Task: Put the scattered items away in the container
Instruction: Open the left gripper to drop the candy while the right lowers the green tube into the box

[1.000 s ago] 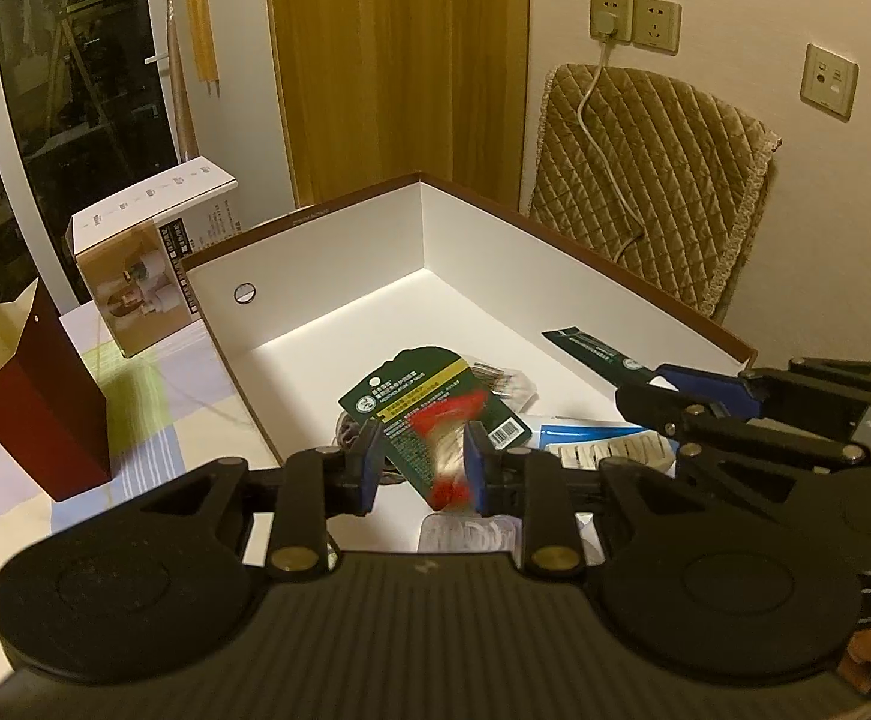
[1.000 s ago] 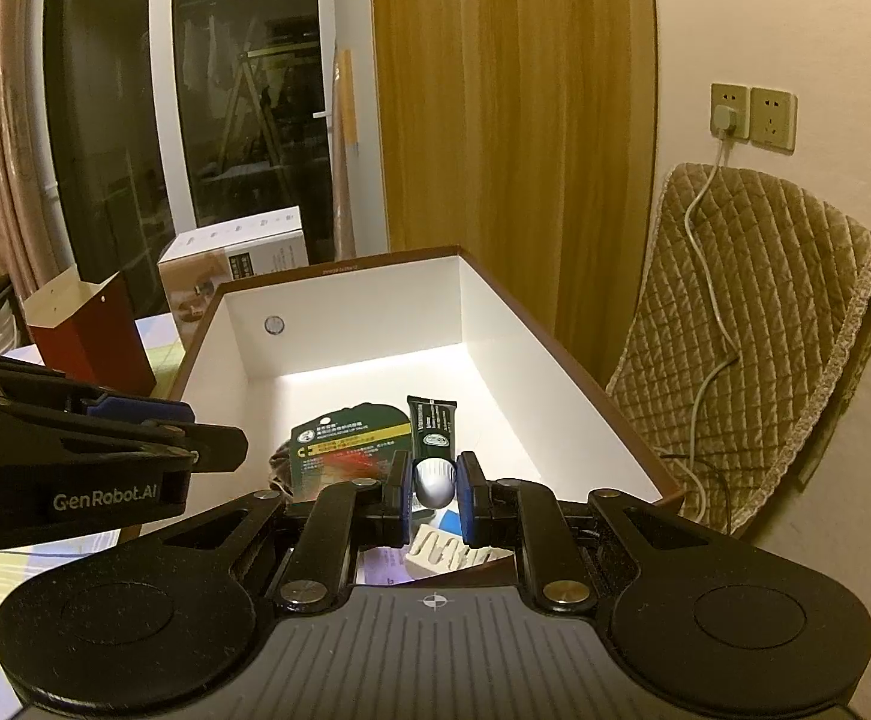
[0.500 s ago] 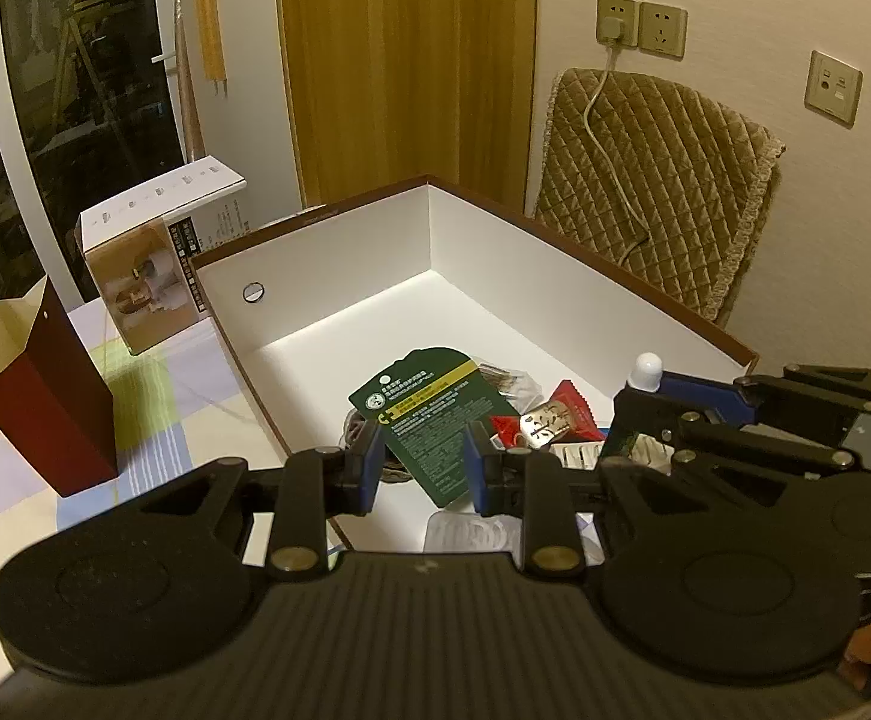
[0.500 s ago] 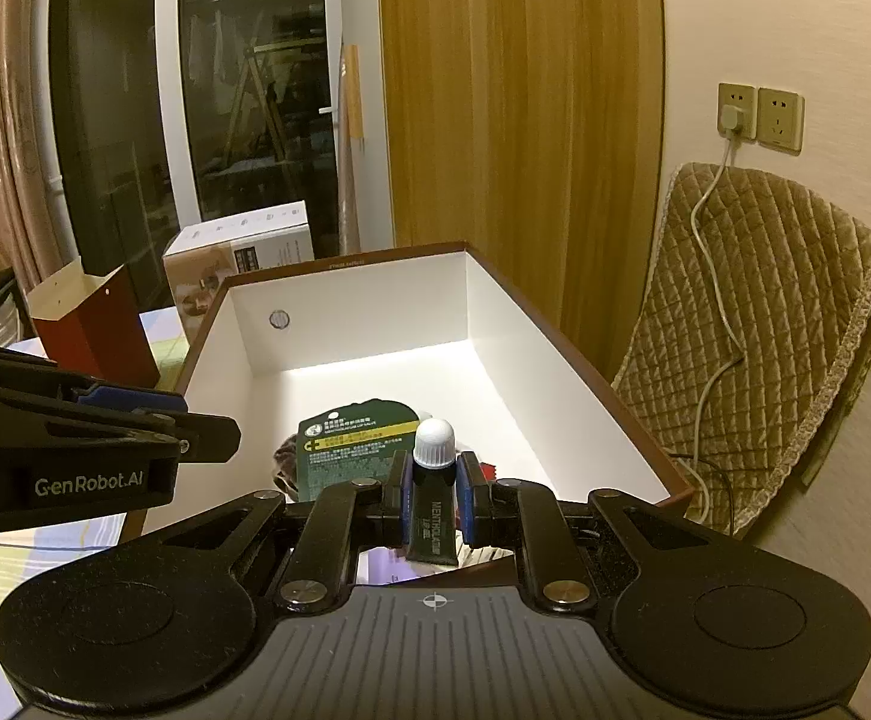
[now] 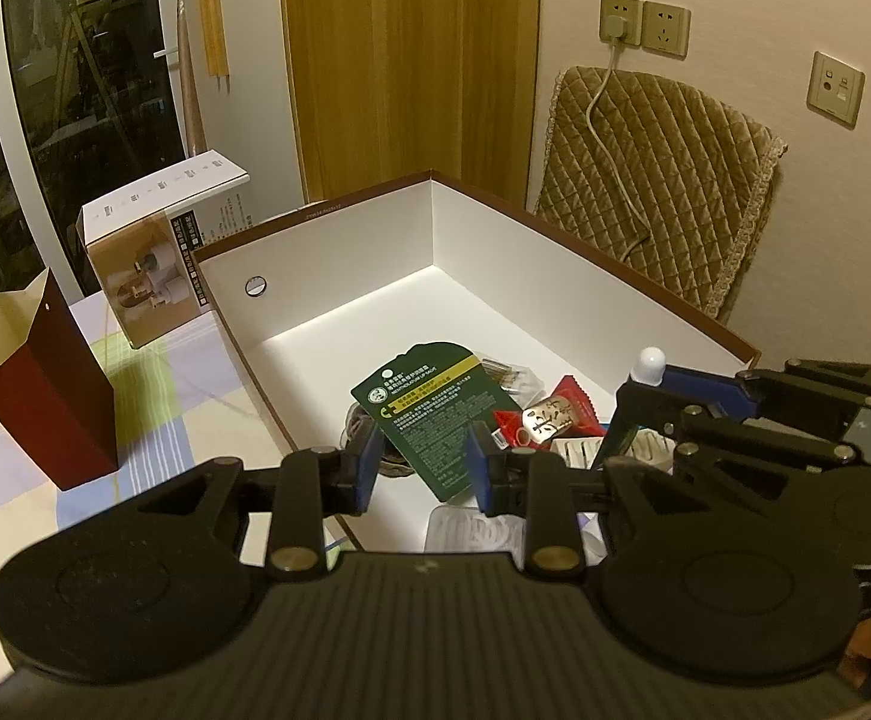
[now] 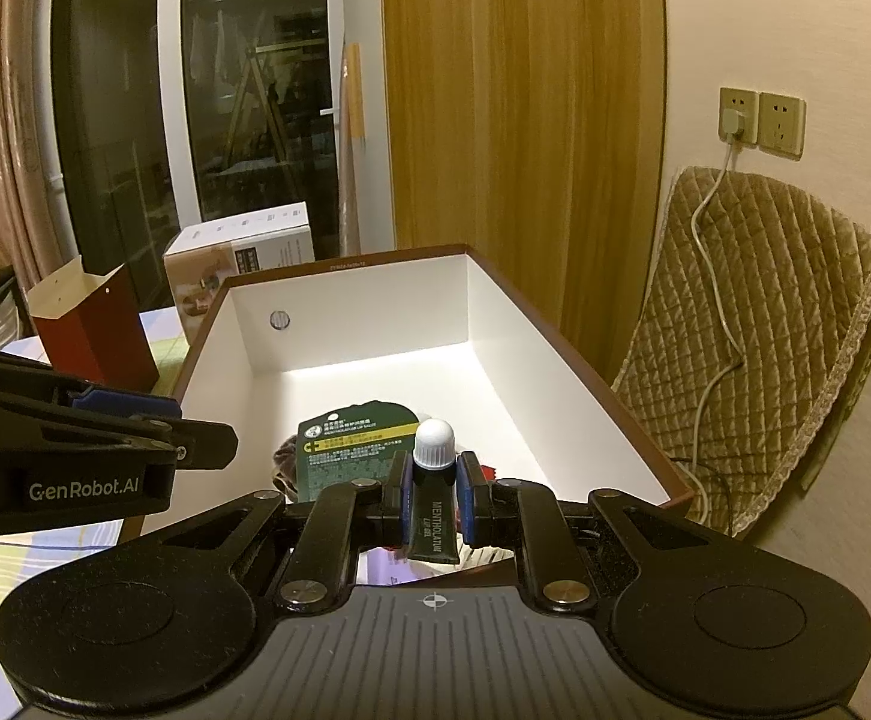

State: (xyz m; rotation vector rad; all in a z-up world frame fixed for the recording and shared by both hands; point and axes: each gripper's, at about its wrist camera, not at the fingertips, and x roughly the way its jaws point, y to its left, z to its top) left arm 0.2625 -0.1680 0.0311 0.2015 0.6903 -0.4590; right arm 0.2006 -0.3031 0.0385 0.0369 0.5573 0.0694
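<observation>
**Stock at the box's near edge**

My right gripper [image 6: 429, 501]: jaws clamped on the lip gel tube [image 6: 432, 498], cap up, above the white box [image 6: 351, 300]. My left gripper [image 5: 423, 465]: jaws parting, holding nothing, above the green card [image 5: 429, 408].

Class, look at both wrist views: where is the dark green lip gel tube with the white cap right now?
The lip gel tube stands cap-up, clamped in the right gripper over the near end of the white box, just in front of the green card.

"MENTHOLATUM LIP GEL" on tube [image 6: 432, 516]; "GenRobot.AI" on left tool [image 6: 84, 489]
</observation>
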